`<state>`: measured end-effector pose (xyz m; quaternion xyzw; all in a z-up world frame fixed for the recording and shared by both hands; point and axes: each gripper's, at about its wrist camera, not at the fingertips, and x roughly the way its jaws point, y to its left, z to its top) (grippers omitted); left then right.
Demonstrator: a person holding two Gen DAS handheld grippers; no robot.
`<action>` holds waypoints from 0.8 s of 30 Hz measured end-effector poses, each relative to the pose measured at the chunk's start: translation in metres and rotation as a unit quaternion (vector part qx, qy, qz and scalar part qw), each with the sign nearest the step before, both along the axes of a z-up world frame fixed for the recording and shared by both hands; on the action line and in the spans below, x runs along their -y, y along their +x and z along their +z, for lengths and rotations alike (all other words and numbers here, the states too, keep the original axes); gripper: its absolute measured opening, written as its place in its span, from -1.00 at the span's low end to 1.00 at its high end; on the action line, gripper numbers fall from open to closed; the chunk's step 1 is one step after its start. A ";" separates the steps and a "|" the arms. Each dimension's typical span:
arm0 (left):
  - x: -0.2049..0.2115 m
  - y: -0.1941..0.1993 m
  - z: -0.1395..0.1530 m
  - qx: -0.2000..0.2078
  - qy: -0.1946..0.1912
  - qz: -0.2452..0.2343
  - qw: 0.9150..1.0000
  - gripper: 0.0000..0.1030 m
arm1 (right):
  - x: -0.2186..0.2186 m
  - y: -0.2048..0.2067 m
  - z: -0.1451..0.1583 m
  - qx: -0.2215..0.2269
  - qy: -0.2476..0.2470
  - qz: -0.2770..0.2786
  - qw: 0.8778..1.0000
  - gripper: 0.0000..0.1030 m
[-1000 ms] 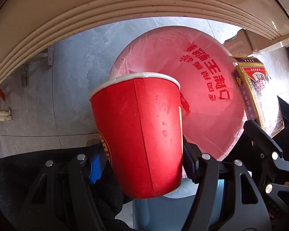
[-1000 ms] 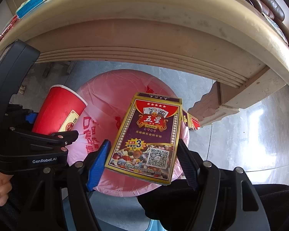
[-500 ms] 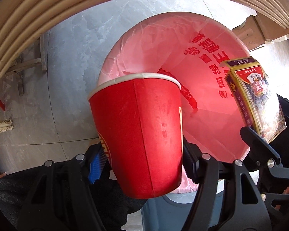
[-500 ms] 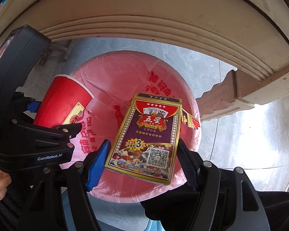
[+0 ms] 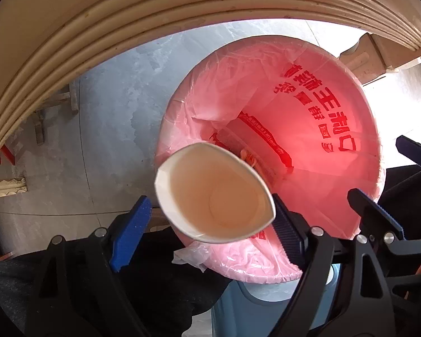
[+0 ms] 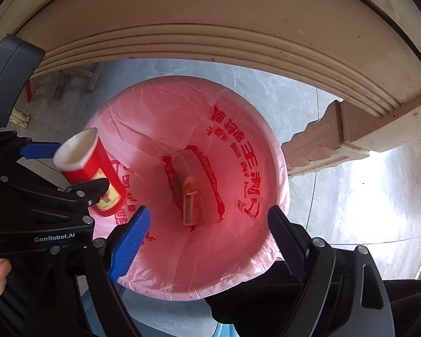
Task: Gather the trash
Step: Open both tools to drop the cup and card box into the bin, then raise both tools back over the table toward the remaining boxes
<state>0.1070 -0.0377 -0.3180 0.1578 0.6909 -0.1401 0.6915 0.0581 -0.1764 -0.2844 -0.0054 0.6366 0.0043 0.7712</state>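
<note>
Both of our grippers have let go since half a second ago: the playing-card box [image 6: 190,205] that our right gripper [image 6: 209,227] was pinching now lies at the bottom of the pink bin liner [image 6: 238,129], and the red paper cup [image 6: 91,171] that our left gripper [image 5: 210,219] was squeezing has tipped over.

In the left wrist view we look straight into the cup's white mouth [image 5: 214,193], its rim pinched into a pointed oval. Our left jaws are spread; the cup sits between them, its rim beside the dark right finger and clear of the blue left pad [image 5: 130,231], and we cannot tell whether it touches either. It hangs over the near left rim of the liner.

In the right wrist view the cup appears tilted at the left rim of the liner, its mouth up and to the left, between the left gripper's fingers. Our right jaws are wide apart with nothing between them, hovering over the near edge of the liner. The card box lies lengthwise in the deepest fold of the bag, near the red printing.

A pale blue bin [image 5: 266,306] carries the liner. It stands on a grey tiled floor [image 6: 280,95] under the ribbed edge of a beige table [image 6: 210,28].
</note>
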 end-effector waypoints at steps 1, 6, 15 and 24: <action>0.001 0.000 0.000 0.001 0.002 -0.002 1.000 0.60 | 0.000 0.000 0.000 0.000 0.000 0.000 1.000 0.62; 0.000 0.001 0.004 0.007 0.005 -0.002 1.000 0.60 | 0.002 0.002 -0.001 0.002 0.004 -0.003 1.000 0.62; -0.002 0.000 0.010 0.010 0.004 0.003 1.000 0.60 | 0.003 0.001 0.001 0.007 0.005 -0.003 1.000 0.62; -0.002 -0.004 0.019 0.018 0.009 0.005 1.000 0.60 | 0.001 -0.001 0.010 0.018 0.002 -0.001 1.000 0.62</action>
